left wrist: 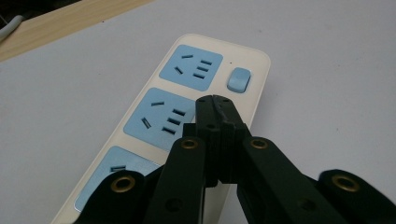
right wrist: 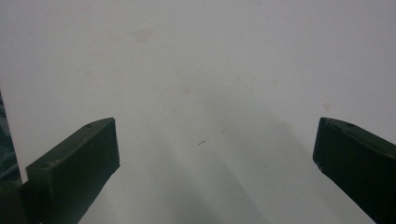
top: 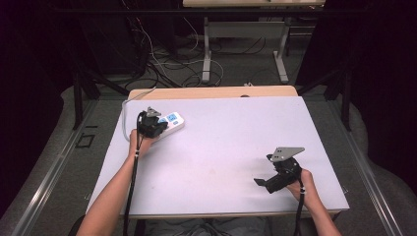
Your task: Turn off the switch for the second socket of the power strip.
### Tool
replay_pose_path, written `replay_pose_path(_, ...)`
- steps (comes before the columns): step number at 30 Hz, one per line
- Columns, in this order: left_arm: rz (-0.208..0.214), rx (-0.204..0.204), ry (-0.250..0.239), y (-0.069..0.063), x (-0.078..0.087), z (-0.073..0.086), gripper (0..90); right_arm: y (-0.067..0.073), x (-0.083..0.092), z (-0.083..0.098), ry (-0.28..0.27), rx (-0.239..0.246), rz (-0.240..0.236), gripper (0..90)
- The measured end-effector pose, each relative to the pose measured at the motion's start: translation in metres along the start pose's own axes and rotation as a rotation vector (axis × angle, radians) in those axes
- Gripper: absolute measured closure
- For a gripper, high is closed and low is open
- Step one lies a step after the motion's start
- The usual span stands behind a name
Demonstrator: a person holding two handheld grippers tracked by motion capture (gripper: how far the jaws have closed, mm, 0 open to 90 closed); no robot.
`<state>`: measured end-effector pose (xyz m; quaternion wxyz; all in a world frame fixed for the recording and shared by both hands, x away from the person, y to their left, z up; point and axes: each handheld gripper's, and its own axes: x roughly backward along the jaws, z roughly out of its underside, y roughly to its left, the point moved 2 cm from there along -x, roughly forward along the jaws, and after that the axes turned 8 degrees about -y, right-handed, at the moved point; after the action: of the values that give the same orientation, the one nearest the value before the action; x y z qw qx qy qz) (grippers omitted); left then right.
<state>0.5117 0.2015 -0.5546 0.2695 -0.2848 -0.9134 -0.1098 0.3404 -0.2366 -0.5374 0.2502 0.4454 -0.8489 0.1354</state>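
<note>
Right gripper [top: 268, 183]: nearest the person, low on the right of the white table [top: 221, 162]; held in the person's right hand [top: 300, 184], jaws spread wide with nothing between them, as the right gripper view shows over bare table top. Released and idle.

Left gripper [left wrist: 215, 100]: farther out on the left, held in the person's left hand [top: 138, 142]; jaws clenched flat against each other, nothing caught between them. In the left gripper view the closed tip stands over the strip's right-hand margin, beside the middle socket and just short of the switch. Whether the tip touches the casing cannot be told.

Power strip [top: 171, 123]: cream casing lying flat near the far left corner of the table, its white cord [top: 129, 101] running off over the far edge. Three blue socket faces show in a row in the left gripper view.

Switch [left wrist: 238, 79]: small blue rocker at the far end of the strip, beside the last socket [left wrist: 192, 67]; apart from the jaw tip.

Step in hand (judged): the closed jaws serve as a single poking finger, lined up to press the switch; the press itself is not yet made.

Next move (judged): a short advance of the tip along the casing onto the rocker, then a push straight down; the strip lies loose, so a slanted push could slide it.

Floor beyond: cables [top: 172, 59] and the legs of another table [top: 206, 49], well apart from the work.
</note>
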Motion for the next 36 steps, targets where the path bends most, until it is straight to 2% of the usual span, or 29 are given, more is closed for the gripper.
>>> replay_pose_path(18,0.000,-0.001,0.005,0.0002,0.0003,-0.0001,90.0,0.0004,-0.0004,0.0002,-0.003,0.001,0.002,0.0)
replay_pose_path(21,-0.002,0.011,0.002,0.0001,0.0002,0.0001,90.0,0.0004,-0.0005,0.0002,-0.006,0.001,0.004,0.0)
replay_pose_path(36,-0.005,-0.001,0.007,0.0000,0.0004,-0.0004,90.0,-0.0001,-0.0006,0.0000,-0.003,0.012,0.002,0.0)
